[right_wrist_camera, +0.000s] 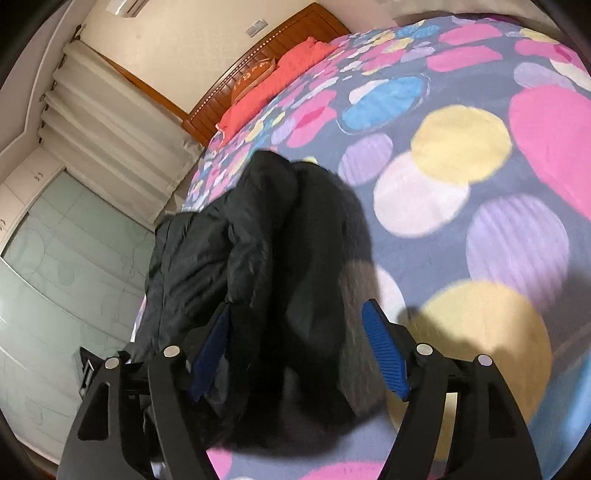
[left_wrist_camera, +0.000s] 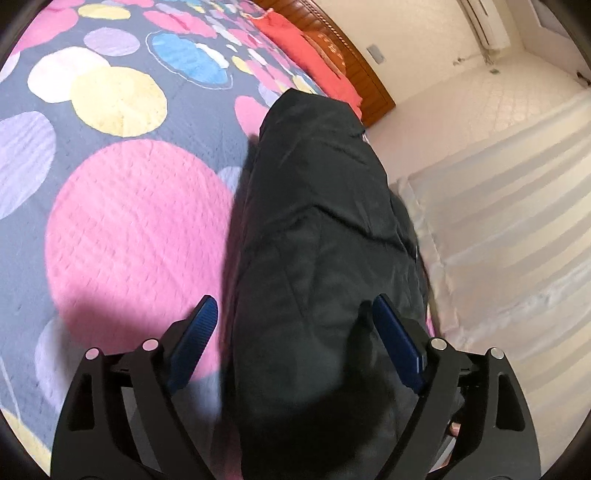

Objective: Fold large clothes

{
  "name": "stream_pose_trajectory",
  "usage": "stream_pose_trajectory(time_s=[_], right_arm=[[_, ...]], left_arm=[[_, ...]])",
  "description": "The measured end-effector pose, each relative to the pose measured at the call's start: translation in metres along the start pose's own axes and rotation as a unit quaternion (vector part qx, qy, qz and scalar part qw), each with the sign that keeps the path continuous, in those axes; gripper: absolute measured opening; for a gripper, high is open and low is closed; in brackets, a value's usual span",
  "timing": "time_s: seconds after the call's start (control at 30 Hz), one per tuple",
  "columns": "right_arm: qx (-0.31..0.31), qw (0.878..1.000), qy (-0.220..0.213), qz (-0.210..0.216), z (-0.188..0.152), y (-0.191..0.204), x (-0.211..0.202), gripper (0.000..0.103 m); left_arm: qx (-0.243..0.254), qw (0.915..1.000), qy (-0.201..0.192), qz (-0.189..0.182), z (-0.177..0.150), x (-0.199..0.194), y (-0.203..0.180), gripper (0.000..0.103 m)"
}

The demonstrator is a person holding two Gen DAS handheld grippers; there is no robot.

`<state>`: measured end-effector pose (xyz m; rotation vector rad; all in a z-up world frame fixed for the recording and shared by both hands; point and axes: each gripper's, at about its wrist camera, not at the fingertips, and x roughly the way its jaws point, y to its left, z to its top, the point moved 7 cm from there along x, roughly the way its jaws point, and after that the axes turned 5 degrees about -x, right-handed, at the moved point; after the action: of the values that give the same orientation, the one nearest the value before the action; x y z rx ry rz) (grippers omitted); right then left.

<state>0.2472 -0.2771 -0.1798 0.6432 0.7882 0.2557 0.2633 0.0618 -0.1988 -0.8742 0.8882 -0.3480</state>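
Blue pads (left_wrist_camera: 397, 339) on the left gripper (left_wrist_camera: 291, 306) stand wide apart, with the black coat (left_wrist_camera: 317, 221) lying between them. The pads do not press on the cloth, so this gripper holds nothing. Over in the right wrist view, the right gripper (right_wrist_camera: 295, 314) is spread wide too. The black coat (right_wrist_camera: 258, 236) sits between its fingers, yet no pad squeezes it, as far as the blurry picture shows.

The coat is bunched into a long, puffy roll along the side of the bed. It looks partly folded but still lumpy. To do this step well, each gripper should pinch one edge of the coat, not the thick middle. Both should lift together, lay the cloth over flat, and then let go. Puffy cloth may spring back, so slow moves will likely help.

Under the coat is a grey bedspread (left_wrist_camera: 122, 192) with big pink, yellow, purple and blue dots. A red pillow (left_wrist_camera: 295, 40) lies at the far end, against a brown wooden headboard (left_wrist_camera: 354, 62). Pale curtains (left_wrist_camera: 517, 206) hang beside the bed. High on the cream wall is an air conditioner (left_wrist_camera: 487, 22). A light glass-fronted wardrobe (right_wrist_camera: 66, 258) stands in the right wrist view.
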Motion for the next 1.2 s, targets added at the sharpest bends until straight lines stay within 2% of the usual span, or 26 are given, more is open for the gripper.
stream_pose_trajectory(time_s=[0.2,0.33,0.37,0.4,0.5,0.57,0.67,0.97,1.2], right_arm=[[0.016,1.0,0.007,0.008,0.033,0.006,0.037,0.072],[0.017,1.0,0.013,-0.005,0.043,0.0,0.057,0.072],[0.017,1.0,0.015,-0.015,0.043,-0.002,0.06,0.068],[0.018,0.999,0.02,-0.024,0.042,-0.006,0.063,0.053],[0.034,0.999,0.025,-0.026,0.036,-0.018,0.071,0.042],[0.039,0.999,0.019,-0.024,0.032,-0.022,0.073,0.039],[0.043,0.999,0.014,-0.017,0.029,-0.027,0.076,0.039],[0.043,0.999,0.012,-0.01,0.026,-0.027,0.071,0.039],[0.054,0.998,0.008,-0.001,0.027,-0.026,0.065,0.046]], left_arm=[[-0.007,0.9999,-0.003,0.008,0.016,0.025,-0.009,0.085],[0.003,0.9996,0.001,0.03,0.02,0.038,-0.016,0.085],[0.008,0.9992,0.0,0.039,0.02,0.041,-0.017,0.085],[0.012,0.9987,-0.001,0.05,0.02,0.043,-0.018,0.085],[0.025,0.9964,-0.004,0.081,0.018,0.05,-0.019,0.083],[0.044,0.994,-0.012,0.099,0.015,0.053,-0.023,0.082],[0.072,0.9898,-0.027,0.12,0.01,0.056,-0.025,0.082],[0.065,0.9919,-0.024,0.106,0.01,0.054,-0.019,0.083],[0.065,0.9922,-0.019,0.105,0.015,0.056,-0.021,0.084]])
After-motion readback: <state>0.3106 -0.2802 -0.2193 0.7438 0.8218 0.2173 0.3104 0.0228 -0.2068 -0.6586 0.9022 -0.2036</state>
